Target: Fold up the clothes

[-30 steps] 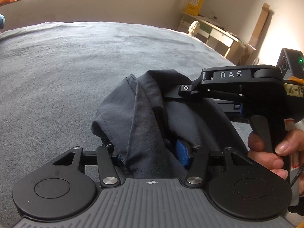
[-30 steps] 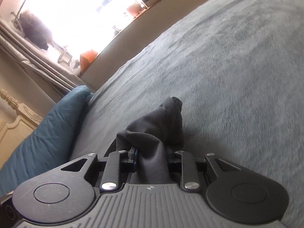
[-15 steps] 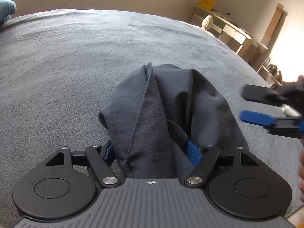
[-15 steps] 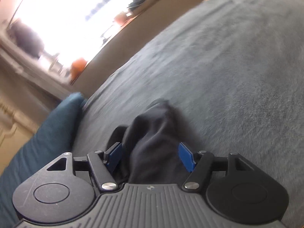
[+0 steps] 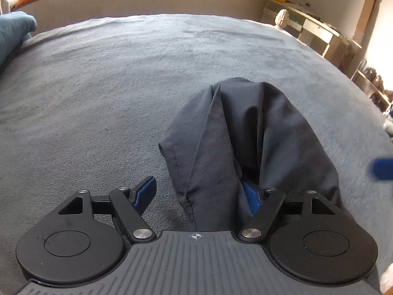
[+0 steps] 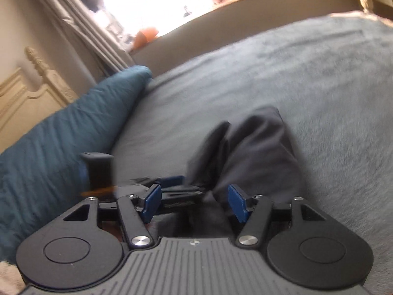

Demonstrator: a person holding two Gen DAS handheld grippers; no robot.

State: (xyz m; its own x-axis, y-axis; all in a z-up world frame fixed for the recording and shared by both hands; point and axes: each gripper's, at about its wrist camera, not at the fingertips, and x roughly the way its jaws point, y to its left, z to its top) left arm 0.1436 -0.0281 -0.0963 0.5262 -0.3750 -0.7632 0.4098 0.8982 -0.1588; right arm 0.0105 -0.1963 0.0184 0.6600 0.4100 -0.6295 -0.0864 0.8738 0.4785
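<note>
A dark grey garment (image 5: 245,127) lies bunched in a heap on the grey bed cover (image 5: 98,86). My left gripper (image 5: 197,185) stands open around its near end. Its left pad is clear of the cloth, and a fold drapes over the right pad. My right gripper (image 6: 195,195) hovers above and behind the garment (image 6: 258,142). Its jaws are closing, with no cloth pinched between the blue pads (image 6: 237,202). One of its blue pads (image 5: 383,168) shows blurred at the right edge of the left wrist view. The left gripper's body (image 6: 98,169) shows under it.
A teal pillow (image 6: 61,135) lies along the left of the bed, before a cream headboard (image 6: 24,93). A wooden shelf unit (image 5: 314,27) stands past the bed's far right. A bright window with a sill (image 6: 196,7) is behind.
Both grippers, shut on the garment a second ago, have let go. The right one has lifted and drawn back from it. The cloth has slumped onto the bed.
</note>
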